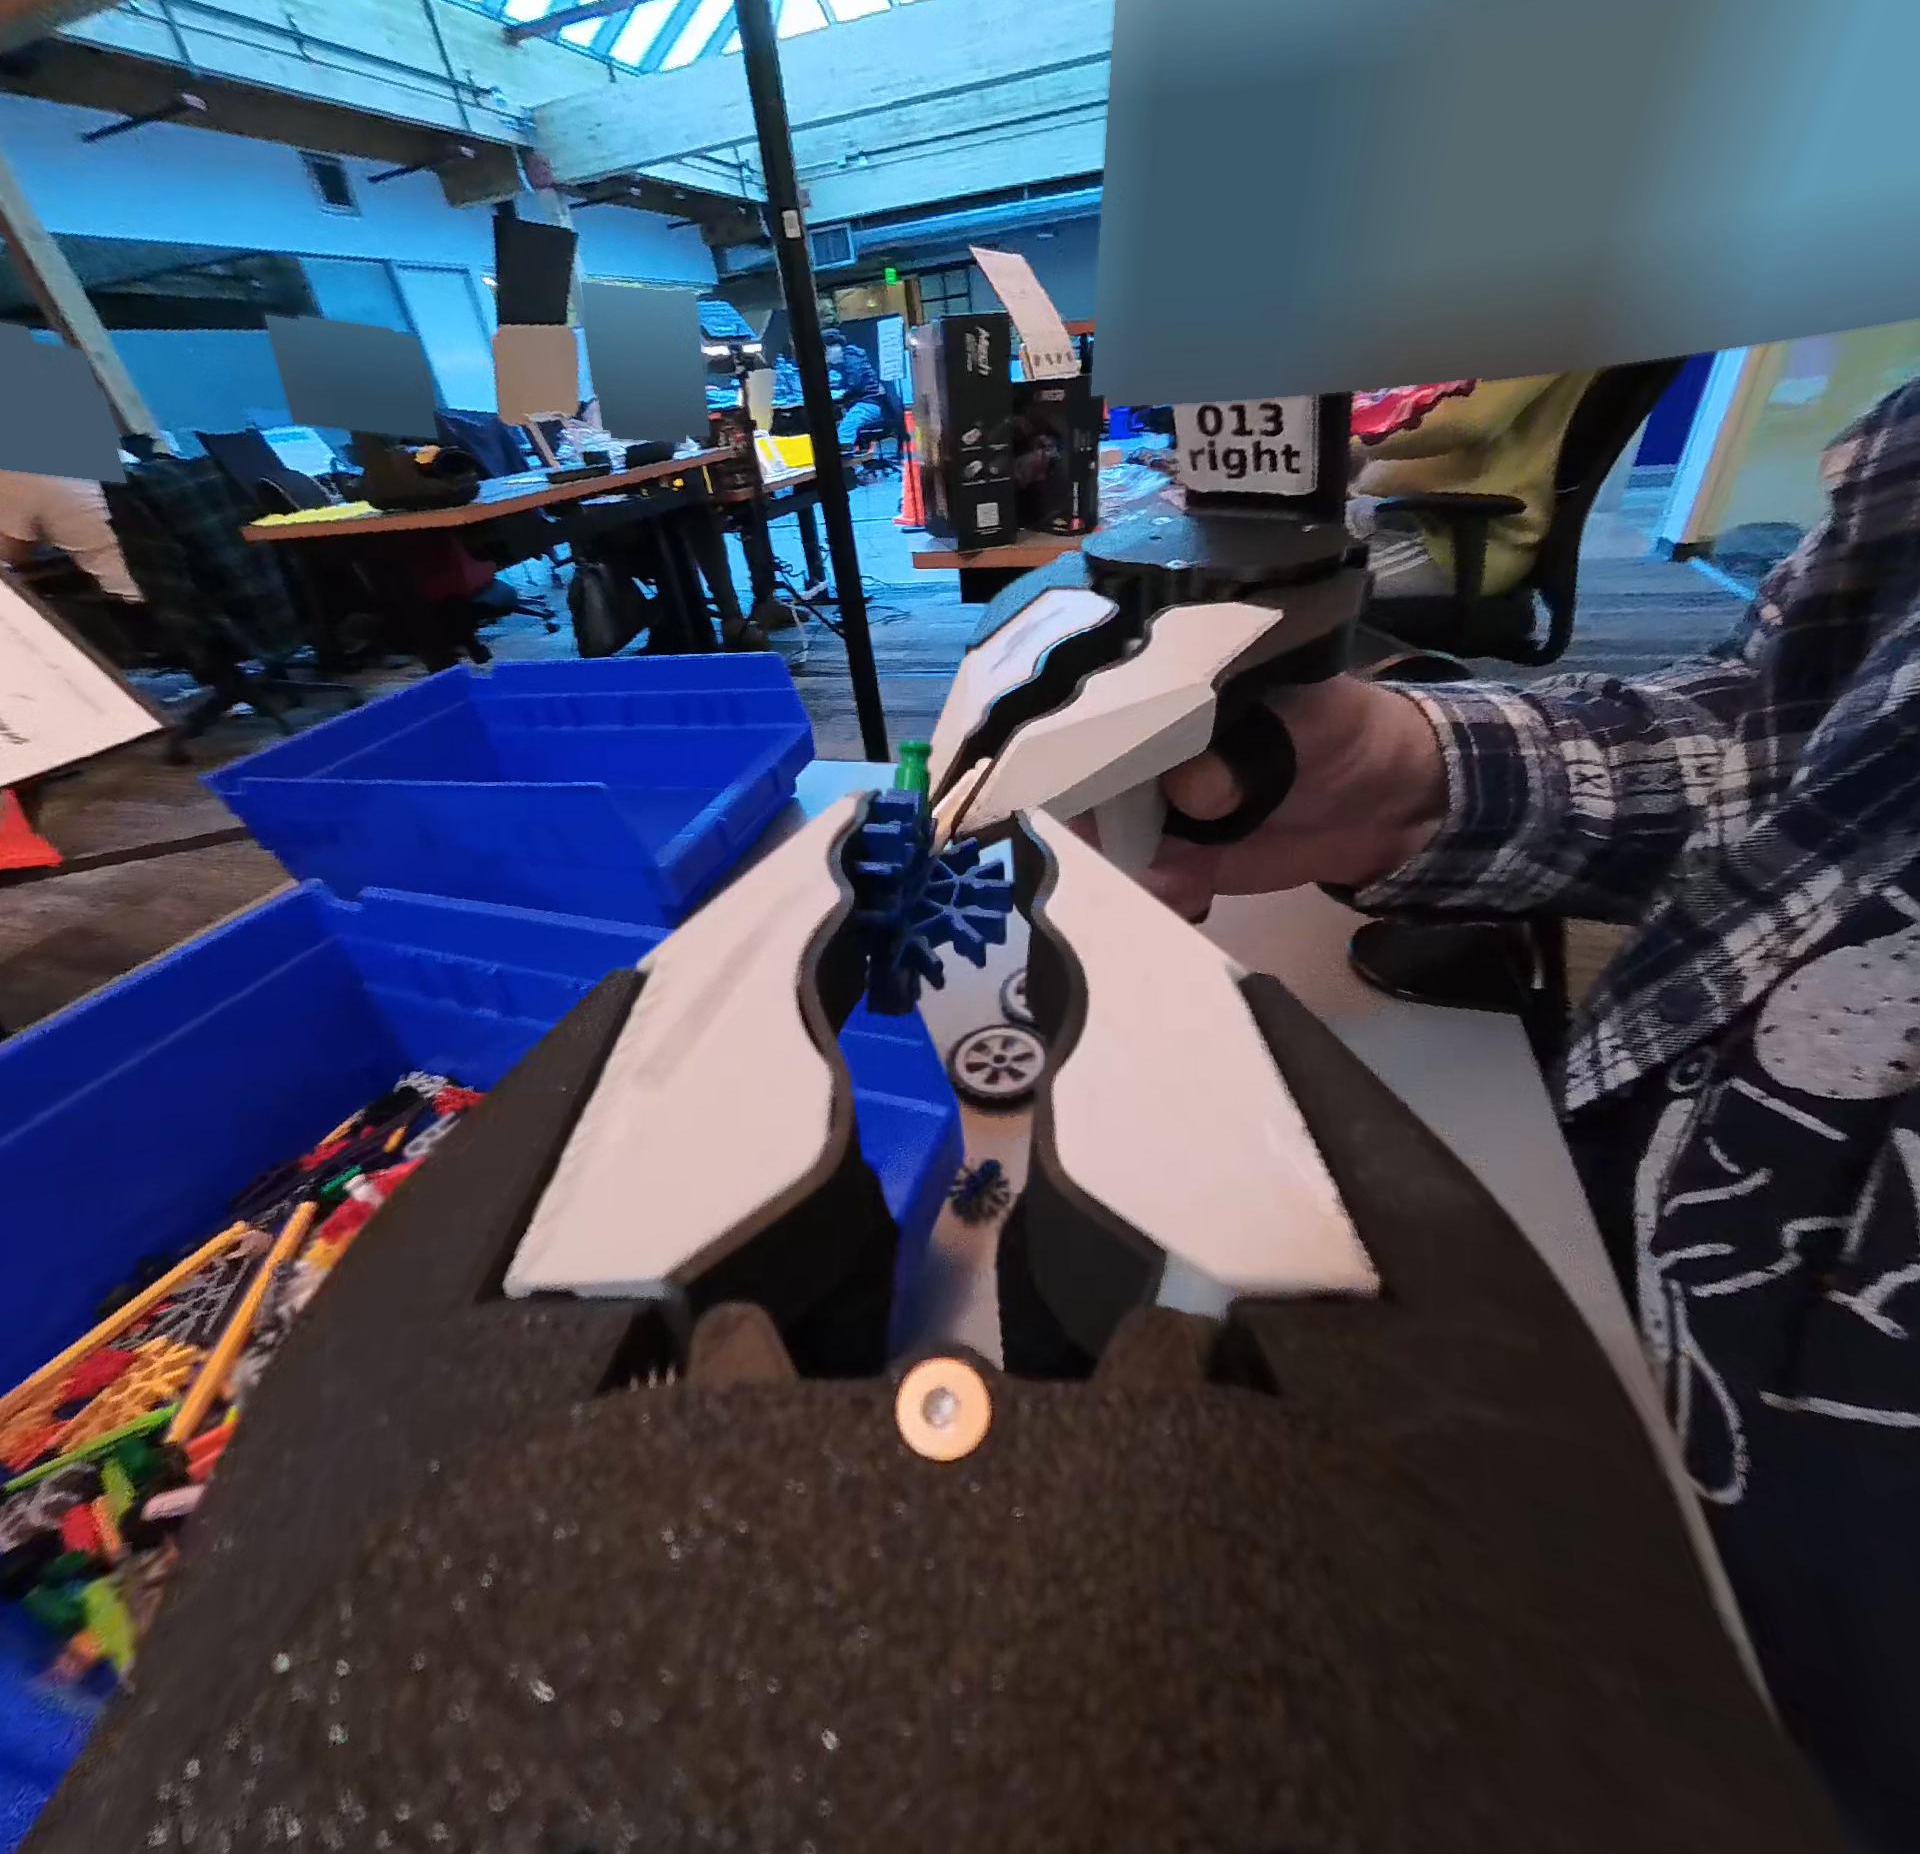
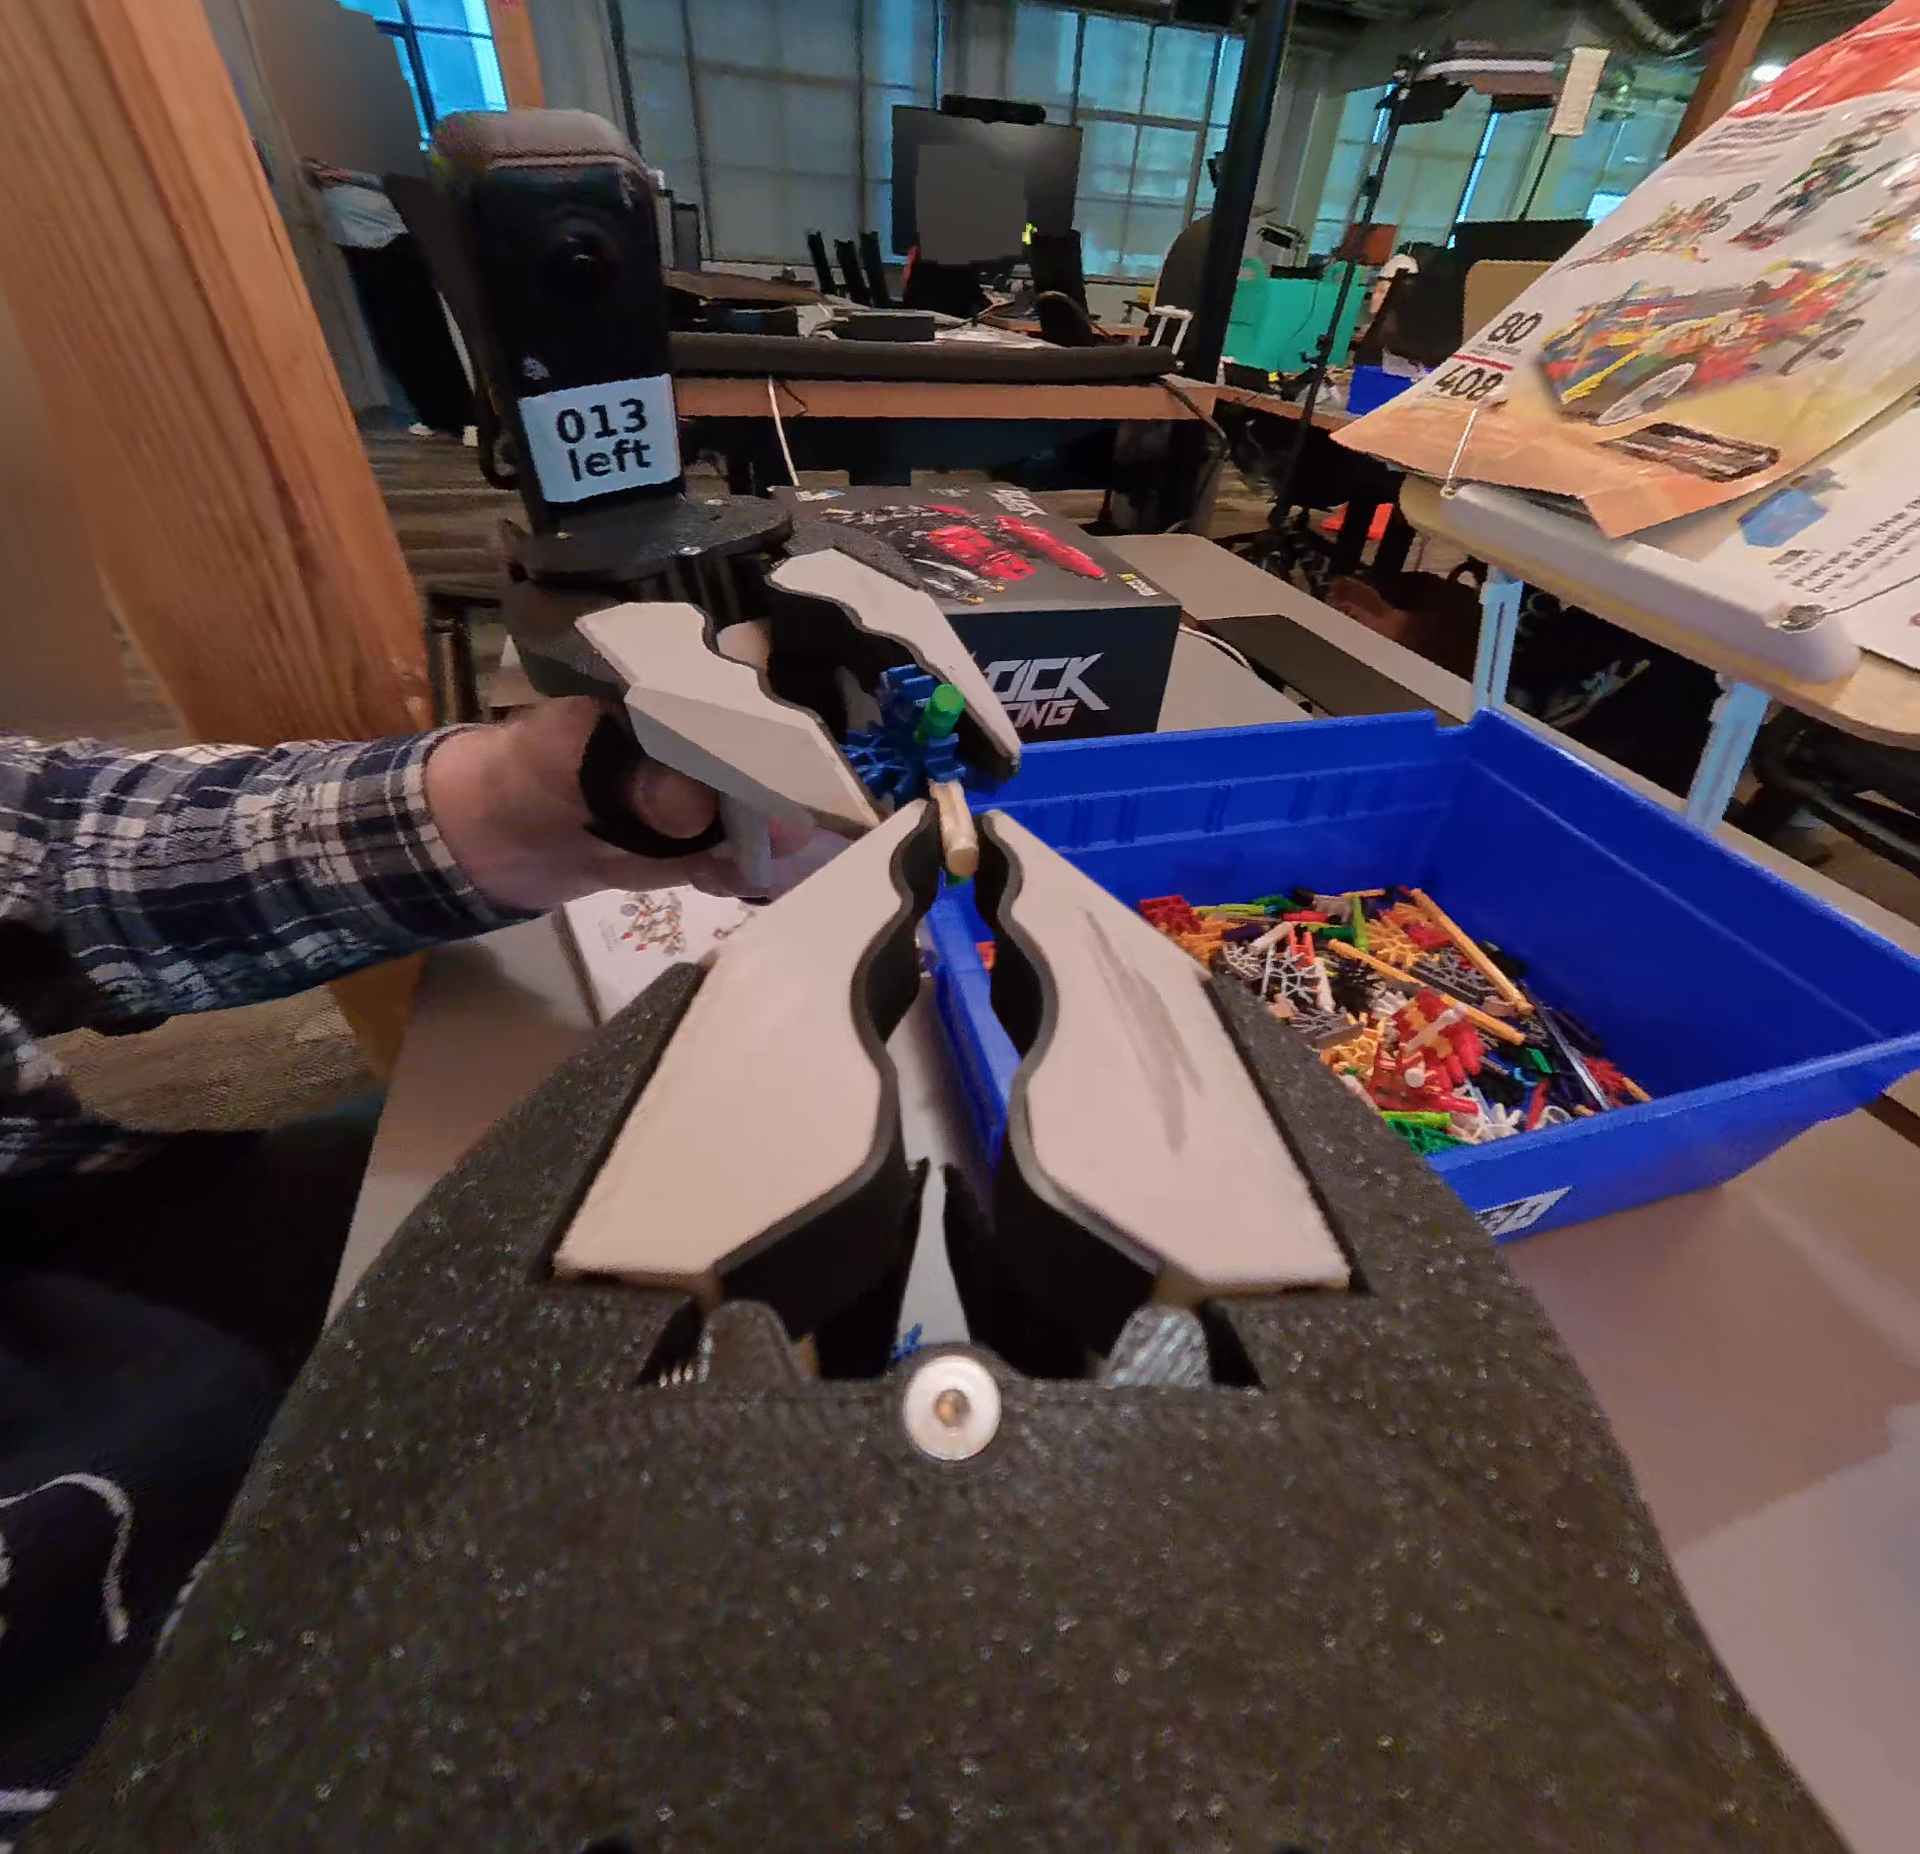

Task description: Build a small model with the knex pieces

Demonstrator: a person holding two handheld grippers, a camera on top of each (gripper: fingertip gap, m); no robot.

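Note:
My left gripper (image 1: 943, 825) is shut on a cluster of blue snowflake-shaped connectors (image 1: 925, 895), held up above the white table (image 1: 1403, 1077). A green rod (image 1: 914, 765) sticks up from the cluster. My right gripper (image 2: 956, 822) is shut on a small tan piece (image 2: 958, 840) and holds it against the green rod (image 2: 941, 713) at the blue cluster (image 2: 888, 739). In the left wrist view the right gripper (image 1: 956, 802) comes in from the right, tip to tip with mine. A hand in a plaid sleeve holds each gripper.
A blue bin (image 2: 1558, 838) full of mixed coloured building pieces (image 2: 1382, 1015) sits just right of the grippers. Empty blue bins (image 1: 623, 765) are stacked behind it. Two small wheels (image 1: 997, 1061) lie on the table. A black box (image 2: 1039, 599) and a propped booklet (image 2: 1714, 298) stand behind. My left and right fingertips are right by each other.

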